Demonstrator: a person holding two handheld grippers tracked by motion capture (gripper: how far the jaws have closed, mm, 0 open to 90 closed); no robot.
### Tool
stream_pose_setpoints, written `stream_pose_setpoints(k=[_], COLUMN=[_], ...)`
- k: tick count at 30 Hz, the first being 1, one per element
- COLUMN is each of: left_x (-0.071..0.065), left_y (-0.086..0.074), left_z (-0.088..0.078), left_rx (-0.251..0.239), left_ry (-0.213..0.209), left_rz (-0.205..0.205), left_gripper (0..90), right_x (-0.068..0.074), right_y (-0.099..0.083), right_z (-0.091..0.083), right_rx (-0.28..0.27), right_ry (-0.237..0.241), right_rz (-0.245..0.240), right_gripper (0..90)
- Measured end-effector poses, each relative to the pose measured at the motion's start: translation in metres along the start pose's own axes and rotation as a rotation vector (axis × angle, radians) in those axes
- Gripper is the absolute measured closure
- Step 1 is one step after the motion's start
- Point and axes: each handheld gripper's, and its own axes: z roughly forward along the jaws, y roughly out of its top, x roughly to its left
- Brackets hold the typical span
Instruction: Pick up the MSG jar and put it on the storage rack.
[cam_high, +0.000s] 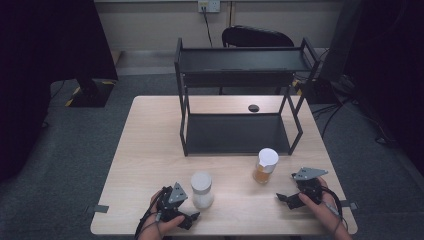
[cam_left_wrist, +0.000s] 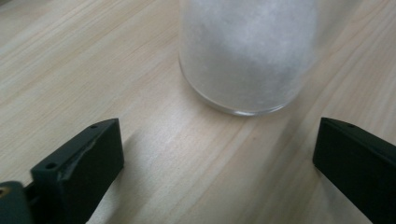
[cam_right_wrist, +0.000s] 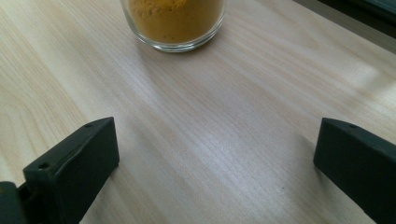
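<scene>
High view: a light wooden table (cam_high: 150, 150) carries a black two-tier metal rack (cam_high: 240, 100) at its far middle. Two lidded glass jars stand on the near half. The jar of white powder (cam_high: 202, 190) stands left of centre, and the jar of orange powder (cam_high: 265, 166) stands to its right, just in front of the rack's lower shelf. The left gripper (cam_high: 192, 218) lies at the near edge, just beside the white jar and apart from it. The right gripper (cam_high: 284, 198) sits near the right edge, pointing toward the orange jar with a clear gap between. A black chair (cam_high: 257, 36) stands behind the rack; a small dark round object (cam_high: 253, 108), too small to identify, lies on the table behind the lower shelf.

Left gripper view: the fingers (cam_left_wrist: 84, 163) are spread wide and released, with bare table between them. The white jar's base (cam_left_wrist: 247, 56) stands just ahead, untouched.

Right gripper view: the fingers (cam_right_wrist: 74, 163) are likewise spread and hold nothing. The orange jar's base (cam_right_wrist: 173, 23) stands farther ahead, toward the left finger's side, well clear of both.
</scene>
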Motion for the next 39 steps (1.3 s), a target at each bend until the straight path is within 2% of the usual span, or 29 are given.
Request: stream_pose_setpoints(k=[6,9,17,23,27,31,34,35,37,39], left_x=[0.003,0.003,0.003,0.005,0.005,0.006,0.006,0.006,0.006,0.006], left_y=[0.006,0.011,0.022,0.030,0.032,0.032,0.033,0.033,0.035,0.037], left_z=[-0.003,-0.005,-0.012,-0.011,-0.011,-0.011,-0.010,-0.009,-0.009,-0.008], left_rx=[-0.024,-0.039,-0.086,-0.117,-0.134,-0.148,-0.155,-0.159,-0.163,-0.162], left_ry=[-0.048,-0.059,-0.056,-0.070,-0.063,-0.065,-0.073,-0.073,-0.078,-0.076], left_rz=[-0.025,-0.036,-0.055,-0.068,-0.082,-0.078,-0.066,-0.058,-0.062,-0.046], left_gripper=[2.1,2.0,1.9,1.7,1.9,5.7,10.9,16.2,19.8,22.1], right_x=[0.000,0.000,0.001,0.001,0.001,0.001,0.001,0.001,0.001,0.001], right_y=[0.000,0.000,0.000,0.000,0.000,0.000,0.000,0.000,0.000,0.000], right_z=[0.000,0.000,0.000,0.000,0.000,0.000,0.000,0.000,0.000,0.000], right_rx=[0.000,0.000,0.000,0.000,0.000,0.000,0.000,0.000,0.000,0.000], right_ry=[0.000,0.000,-0.003,-0.004,-0.004,-0.004,-0.004,-0.004,-0.004,-0.004], right_rz=[0.000,0.000,0.002,0.004,0.004,0.004,0.004,0.004,0.004,0.004], right_gripper=[0.0,0.0,0.0,0.0,0.0,0.0,0.0,0.0,0.0,0.0])
